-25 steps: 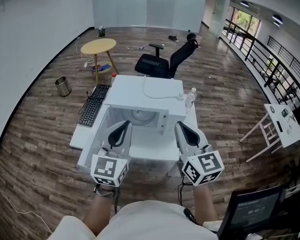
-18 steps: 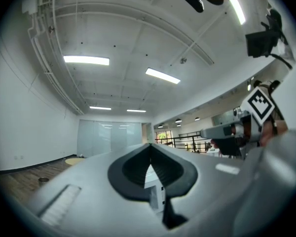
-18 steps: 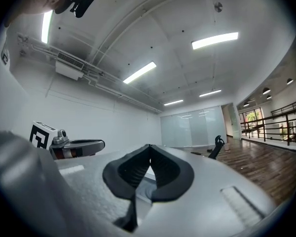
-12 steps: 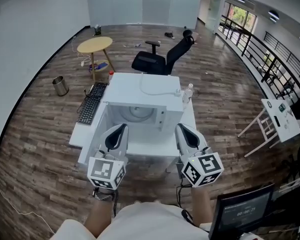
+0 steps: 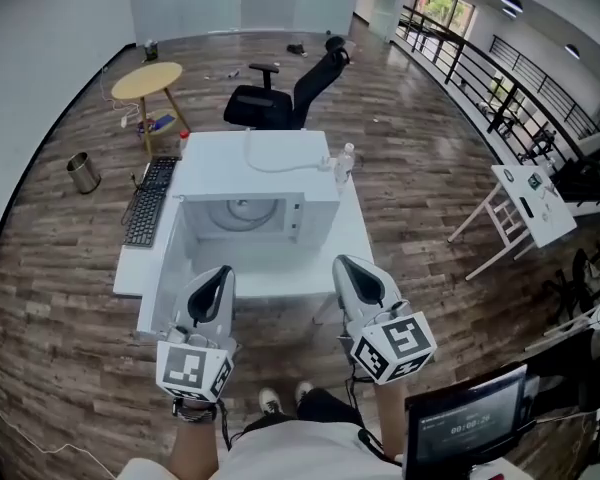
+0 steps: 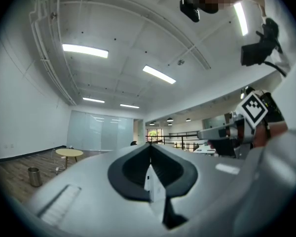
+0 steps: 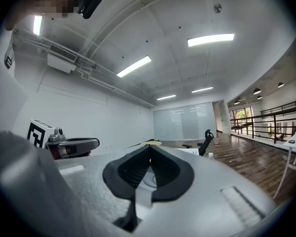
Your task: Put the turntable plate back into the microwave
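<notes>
Microwave [image 5: 270, 168] on white table [image 5: 348, 240], turntable plate [image 5: 242, 211] inside

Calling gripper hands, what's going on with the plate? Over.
Left gripper, right gripper shut, empty. Round pale turntable plate sits inside white microwave. Door open, nothing blocking.

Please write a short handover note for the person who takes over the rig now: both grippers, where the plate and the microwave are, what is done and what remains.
Left gripper: shut, holds nothing.
Right gripper: shut, holds nothing.
Both hang in front of the table, apart from the microwave.
The microwave stands open on the table, and the round plate lies inside it.
Done: the plate seems to be back in its place.
Left: check that it sits flat, which cannot be told from here, and probably close the door.
</notes>
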The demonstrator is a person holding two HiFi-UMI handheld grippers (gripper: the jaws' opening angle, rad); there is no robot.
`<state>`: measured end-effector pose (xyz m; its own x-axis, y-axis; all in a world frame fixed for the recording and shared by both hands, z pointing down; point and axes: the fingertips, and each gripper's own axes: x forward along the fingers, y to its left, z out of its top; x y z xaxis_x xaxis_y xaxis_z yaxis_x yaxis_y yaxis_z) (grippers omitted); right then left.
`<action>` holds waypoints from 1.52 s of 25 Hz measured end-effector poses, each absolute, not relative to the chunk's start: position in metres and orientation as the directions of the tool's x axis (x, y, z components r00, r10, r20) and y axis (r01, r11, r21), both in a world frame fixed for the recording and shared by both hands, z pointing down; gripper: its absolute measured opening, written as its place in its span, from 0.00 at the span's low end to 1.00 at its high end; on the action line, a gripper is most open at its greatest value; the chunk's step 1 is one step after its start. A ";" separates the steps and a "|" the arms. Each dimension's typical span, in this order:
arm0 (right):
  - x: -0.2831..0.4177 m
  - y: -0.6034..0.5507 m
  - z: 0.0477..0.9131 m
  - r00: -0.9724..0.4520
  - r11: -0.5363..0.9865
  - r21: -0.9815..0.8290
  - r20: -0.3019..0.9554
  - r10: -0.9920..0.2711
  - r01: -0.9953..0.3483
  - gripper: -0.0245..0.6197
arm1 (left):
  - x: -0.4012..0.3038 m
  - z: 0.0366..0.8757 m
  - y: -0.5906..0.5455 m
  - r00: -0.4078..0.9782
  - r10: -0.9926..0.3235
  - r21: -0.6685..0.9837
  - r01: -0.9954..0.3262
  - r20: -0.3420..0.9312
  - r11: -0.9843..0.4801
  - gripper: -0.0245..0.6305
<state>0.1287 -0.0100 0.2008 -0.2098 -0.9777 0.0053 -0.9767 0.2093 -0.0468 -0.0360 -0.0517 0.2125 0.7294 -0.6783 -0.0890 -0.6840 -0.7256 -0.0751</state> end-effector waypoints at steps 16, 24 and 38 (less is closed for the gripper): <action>0.124 0.033 0.210 -0.240 0.239 -0.059 -0.003 -0.971 -0.969 0.04 | -0.025 0.228 -0.016 0.757 -0.653 -0.084 -0.653 -0.030 -0.753 0.04; 0.136 0.078 0.220 -0.257 0.256 -0.086 -0.002 -0.966 -0.963 0.04 | -0.014 0.233 0.029 0.741 -0.671 -0.068 -0.671 -0.030 -0.738 0.04; 0.139 0.177 0.218 -0.320 0.321 -0.072 -0.018 -0.947 -0.944 0.04 | 0.024 0.232 0.138 0.733 -0.680 -0.110 -0.677 -0.009 -0.728 0.04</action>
